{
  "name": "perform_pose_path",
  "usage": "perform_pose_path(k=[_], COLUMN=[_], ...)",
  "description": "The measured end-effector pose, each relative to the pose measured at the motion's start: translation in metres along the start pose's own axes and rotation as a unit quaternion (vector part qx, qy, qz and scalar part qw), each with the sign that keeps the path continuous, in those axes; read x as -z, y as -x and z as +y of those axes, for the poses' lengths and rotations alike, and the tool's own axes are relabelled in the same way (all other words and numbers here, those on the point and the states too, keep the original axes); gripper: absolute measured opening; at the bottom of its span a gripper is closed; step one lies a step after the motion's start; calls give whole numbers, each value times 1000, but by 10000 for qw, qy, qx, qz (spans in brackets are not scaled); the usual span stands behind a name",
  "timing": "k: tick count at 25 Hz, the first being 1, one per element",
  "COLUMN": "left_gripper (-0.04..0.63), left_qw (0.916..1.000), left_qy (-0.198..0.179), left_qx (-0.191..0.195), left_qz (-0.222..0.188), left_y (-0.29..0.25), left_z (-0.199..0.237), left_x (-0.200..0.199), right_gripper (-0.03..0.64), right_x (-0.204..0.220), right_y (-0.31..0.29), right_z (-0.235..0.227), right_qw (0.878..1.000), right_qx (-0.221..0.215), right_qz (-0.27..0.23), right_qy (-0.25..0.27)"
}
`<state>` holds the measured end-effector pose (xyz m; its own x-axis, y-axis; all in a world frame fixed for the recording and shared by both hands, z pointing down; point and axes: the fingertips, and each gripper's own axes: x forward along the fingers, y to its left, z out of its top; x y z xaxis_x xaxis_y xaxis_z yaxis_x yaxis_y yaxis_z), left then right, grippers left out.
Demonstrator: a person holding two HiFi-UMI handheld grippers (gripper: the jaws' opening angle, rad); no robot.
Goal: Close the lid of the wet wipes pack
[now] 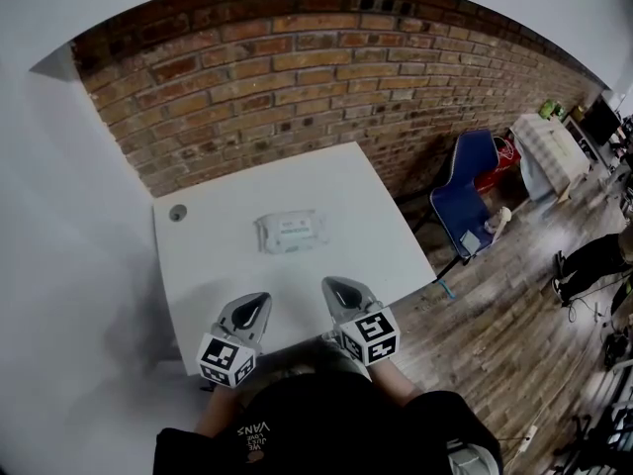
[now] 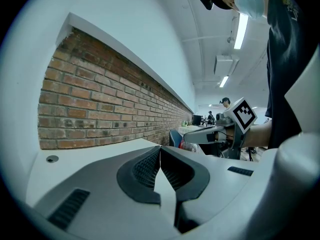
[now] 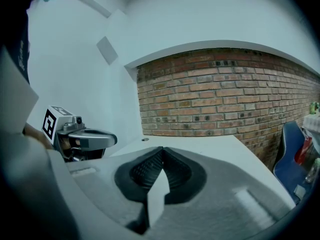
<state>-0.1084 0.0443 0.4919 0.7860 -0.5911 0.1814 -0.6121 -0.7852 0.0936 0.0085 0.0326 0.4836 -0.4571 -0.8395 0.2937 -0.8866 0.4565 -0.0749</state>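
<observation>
Wet wipes pack is lying flat around the middle of the white table. It's too small in the head view to tell whether the lid is up or down. Both grippers are being held at the near edge of the table, well apart from the pack, which is sitting at roughly 12 o'clock from them. Left gripper is showing its jaws pressed together with nothing between them, and the right gripper is looking the same, shut and empty. A small round hole is sitting at 10 o'clock from the pack, and a blue chair is standing off the table at 3 o'clock.
</observation>
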Motion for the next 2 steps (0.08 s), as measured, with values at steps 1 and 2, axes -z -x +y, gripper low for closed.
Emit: perform_pose_path(k=[1, 2], left_gripper=[-2, -2], left_qw=[10000, 10000], left_qy=[1, 2], left_qx=[-2, -3], left_qz=[5, 10], left_y=[0, -1], left_z=[0, 0], left_x=[1, 1], right_gripper=[-3, -3], right_x=[0, 1], right_y=[0, 0], right_z=[0, -1], right_qw=[10000, 10000], right_qx=[0, -1], right_qz=[4, 8], right_qy=[-1, -3])
